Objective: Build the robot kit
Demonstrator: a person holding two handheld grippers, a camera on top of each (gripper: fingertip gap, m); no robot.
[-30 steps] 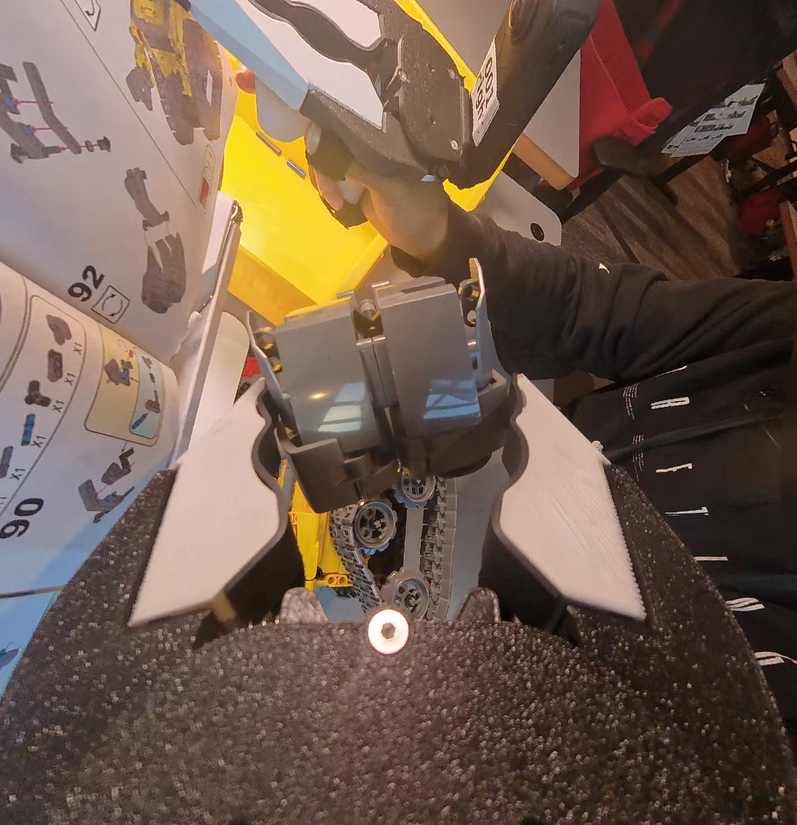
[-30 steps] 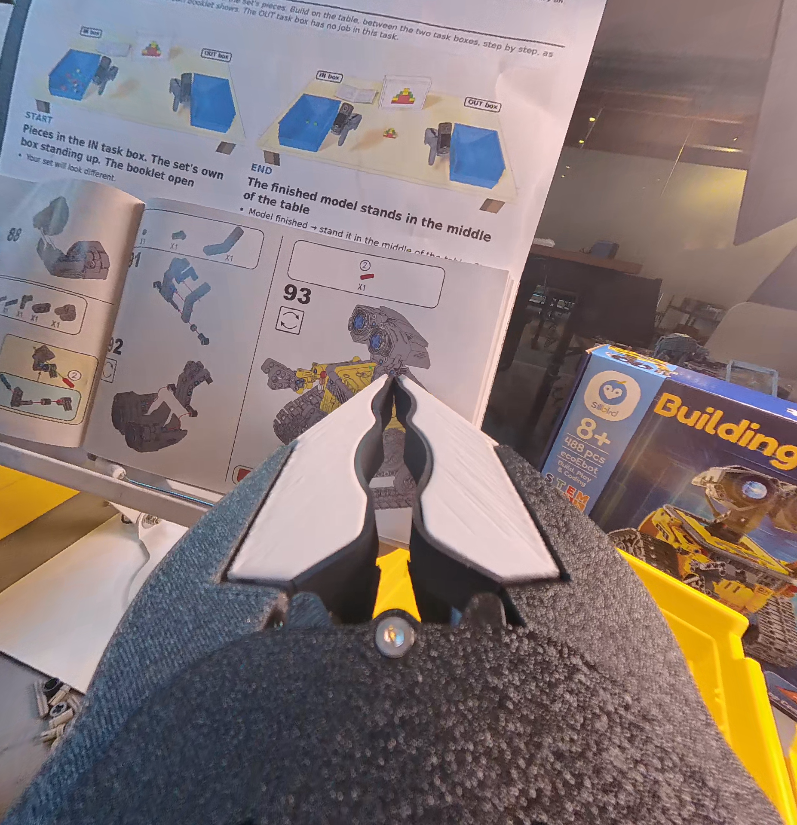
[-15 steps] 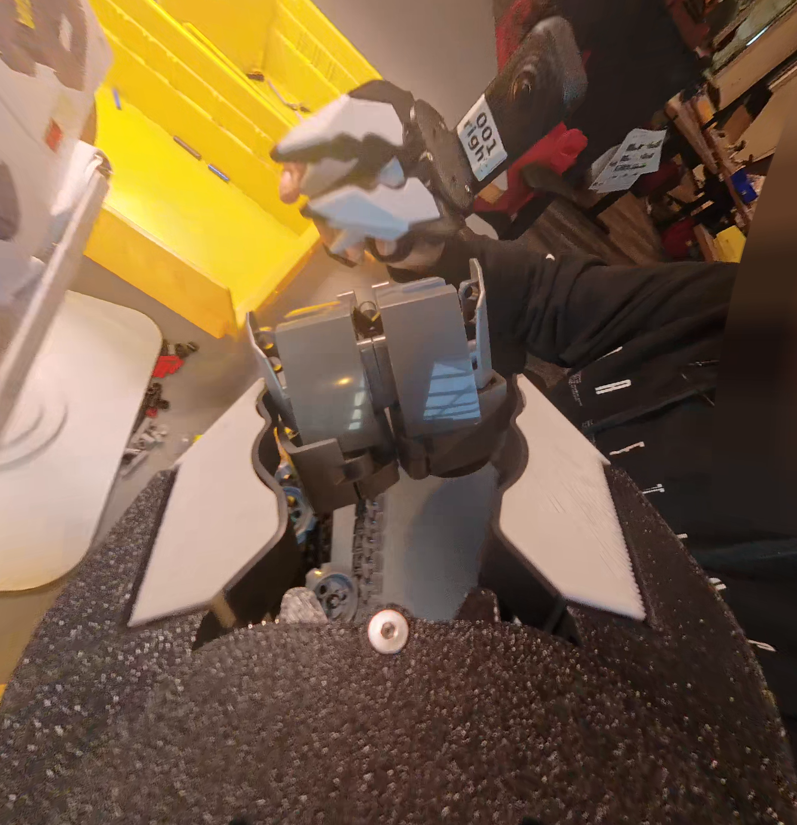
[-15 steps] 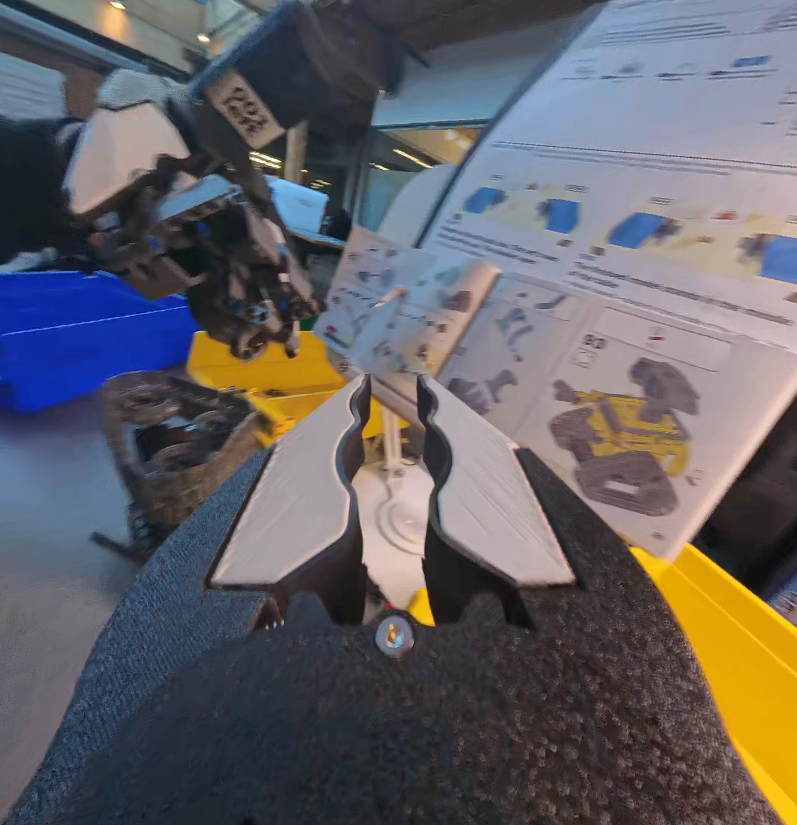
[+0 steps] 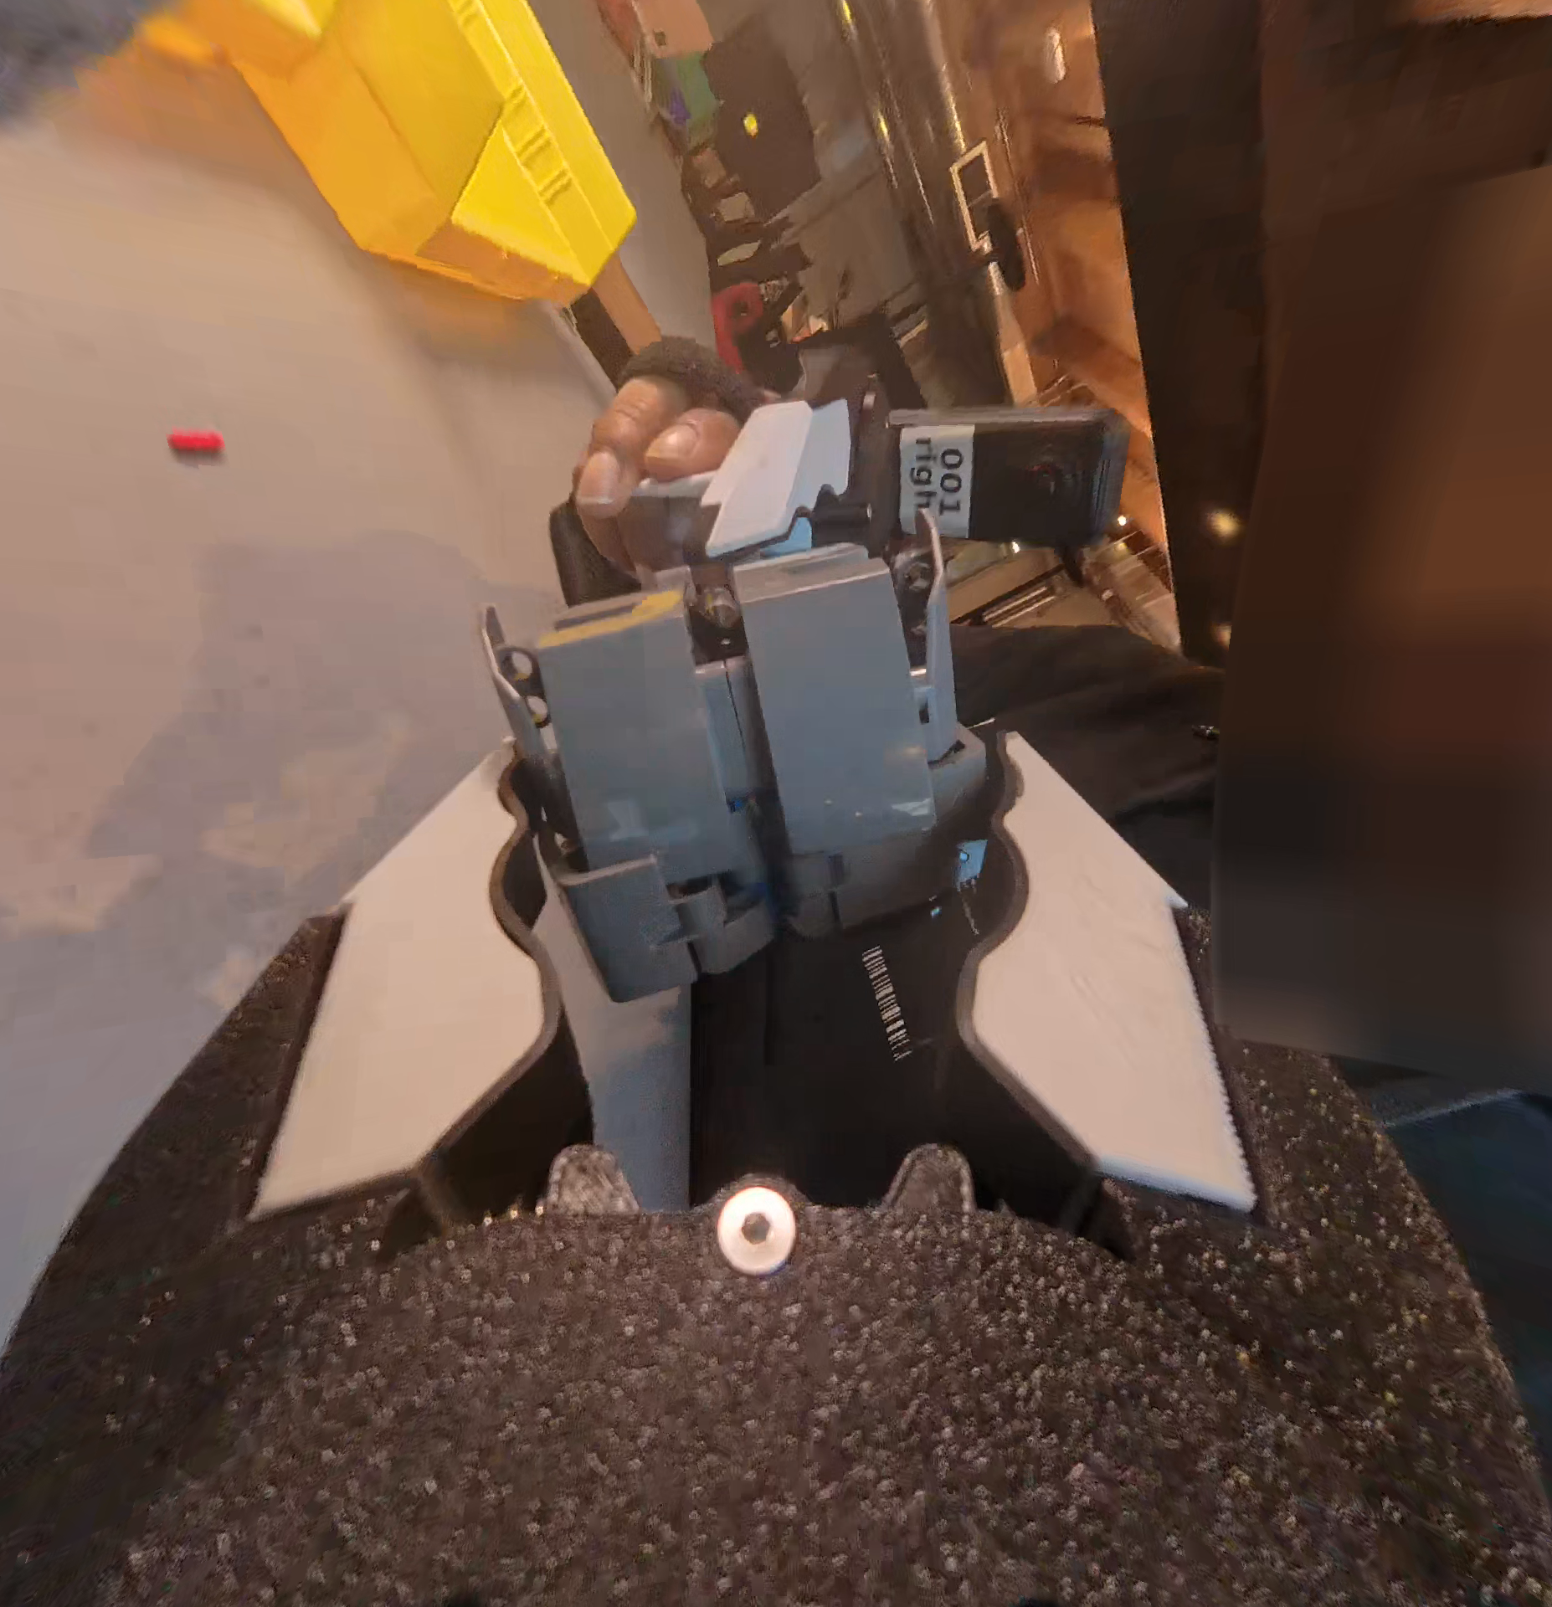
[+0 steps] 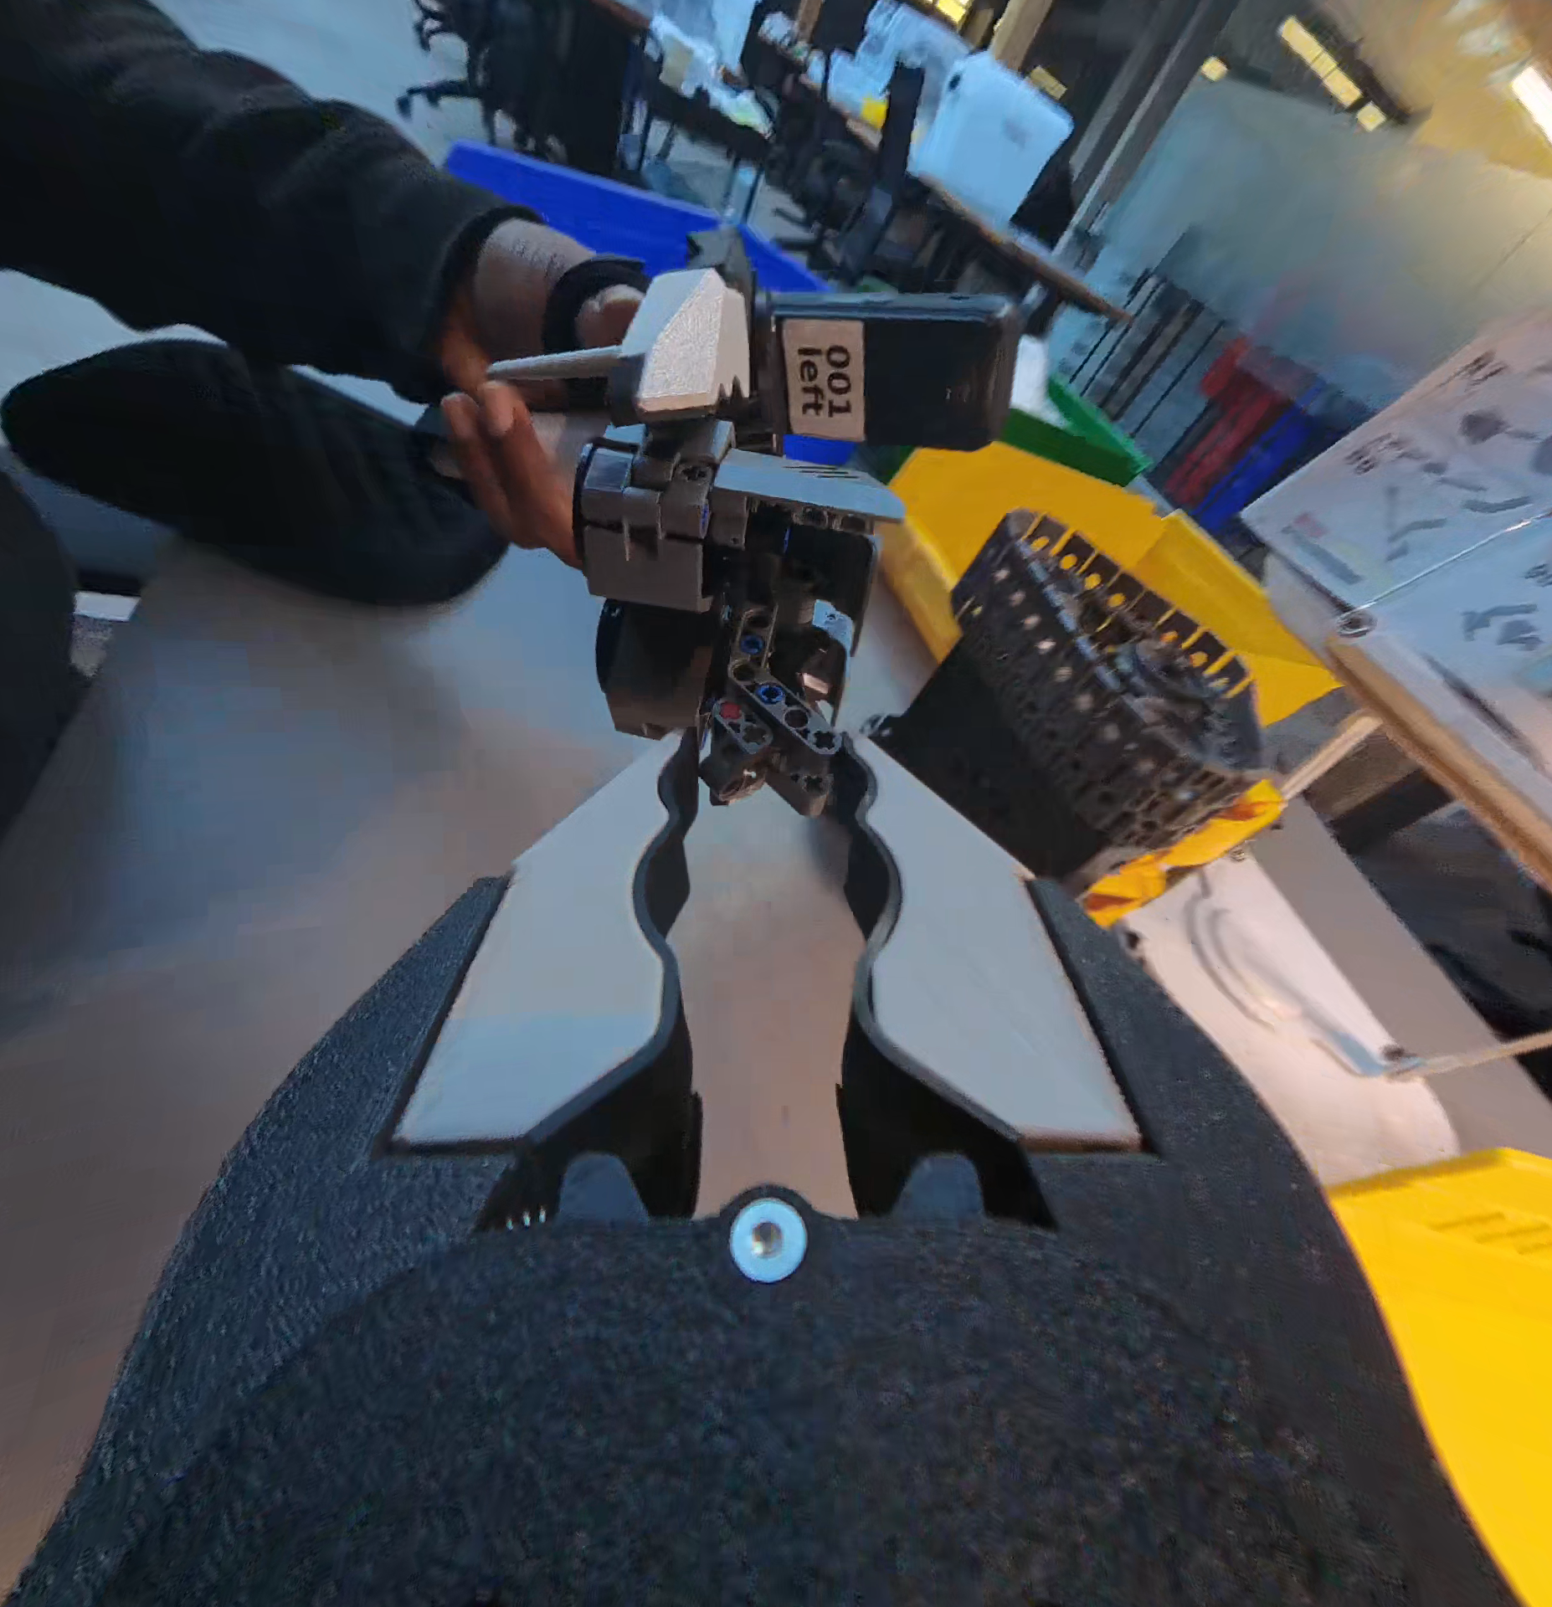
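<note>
Left gripper [image 5: 759, 835] had its jaws clamped on a grey brick assembly [image 5: 729, 774], held above the grey table [image 5: 190, 696]. Right gripper [image 6: 765, 765] sat w/ jaws apart, tips either side of the assembly's lower black beams [image 6: 768, 739] — contact couldn't be told. Just right of it stood a black tracked model section [image 6: 1094, 696], w/ yellow bins [image 6: 1059, 522] behind. A small red piece [image 5: 196, 441] lay on the table, well apart.

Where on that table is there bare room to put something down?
The grey tabletop is bare between the yellow plastic bin and the left claw, save one small red piece. The right side is crowded: black tracked brick model and white stand base.
</note>
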